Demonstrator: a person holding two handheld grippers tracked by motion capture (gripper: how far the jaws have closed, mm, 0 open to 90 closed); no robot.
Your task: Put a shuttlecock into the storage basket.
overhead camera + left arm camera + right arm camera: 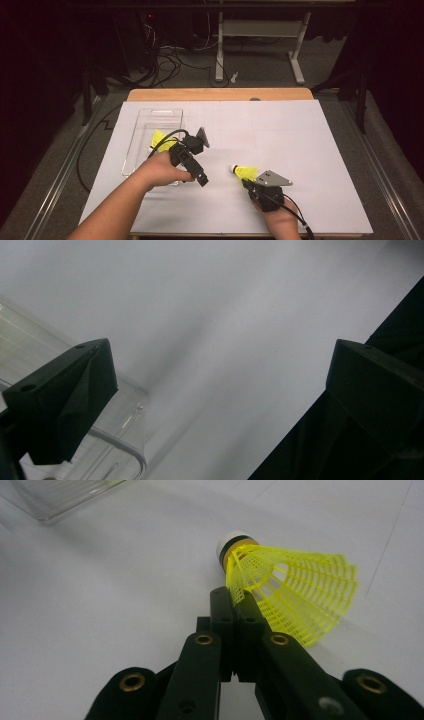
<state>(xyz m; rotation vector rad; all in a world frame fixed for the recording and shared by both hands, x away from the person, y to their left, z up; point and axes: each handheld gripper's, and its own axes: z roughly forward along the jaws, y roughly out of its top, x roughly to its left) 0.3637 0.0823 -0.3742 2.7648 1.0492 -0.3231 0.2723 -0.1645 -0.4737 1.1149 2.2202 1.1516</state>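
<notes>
My right gripper [235, 597] is clamped on the skirt edge of the yellow shuttlecock [285, 587], whose long axis runs left-right just ahead, cork leftward toward the clear tray [150, 120] beside my slack-jawed left gripper [192, 162].

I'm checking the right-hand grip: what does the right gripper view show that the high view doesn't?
Right gripper view: the right gripper pinches the mesh skirt edge of the yellow shuttlecock; its white cork tip points away.
High view: the left gripper, a second shuttlecock in the clear tray.
Both: shuttlecock, tray, white table.
</notes>
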